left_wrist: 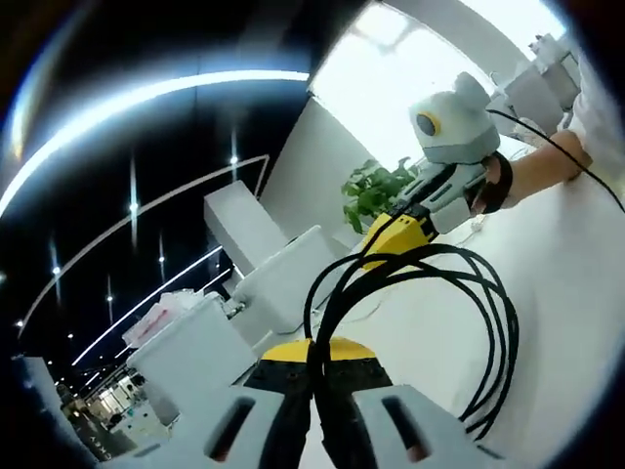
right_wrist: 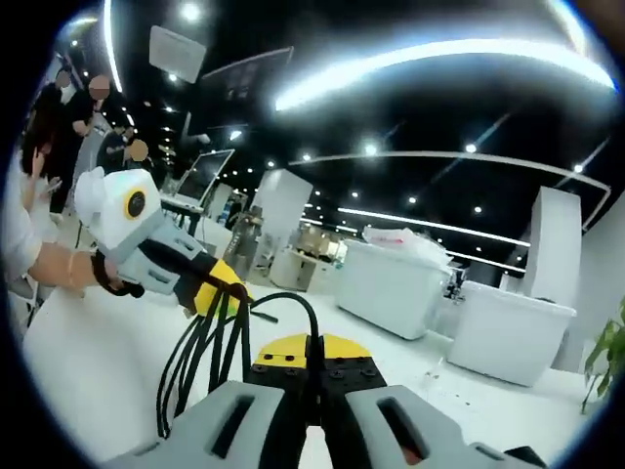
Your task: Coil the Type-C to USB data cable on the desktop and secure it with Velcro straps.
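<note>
The black data cable [left_wrist: 503,322] hangs in several loops above the white tabletop [left_wrist: 571,293], held up between both grippers. In the left gripper view, my left gripper [left_wrist: 314,357] is shut on one side of the coil at its yellow tips. My right gripper [left_wrist: 391,237] comes in from the upper right and pinches the far side of the loops. In the right gripper view, my right gripper [right_wrist: 308,354] is shut on the cable [right_wrist: 190,362]. My left gripper [right_wrist: 223,290], held by a hand, grips the coil from the left above the tabletop [right_wrist: 88,362].
White counters [left_wrist: 190,352] and a green plant [left_wrist: 376,186] stand beyond the table. A thin black wire [left_wrist: 571,161] runs past the person's hand. Several people [right_wrist: 59,107] and a monitor [right_wrist: 203,176] are at the far left of the right gripper view, with white cabinets [right_wrist: 508,327] to the right.
</note>
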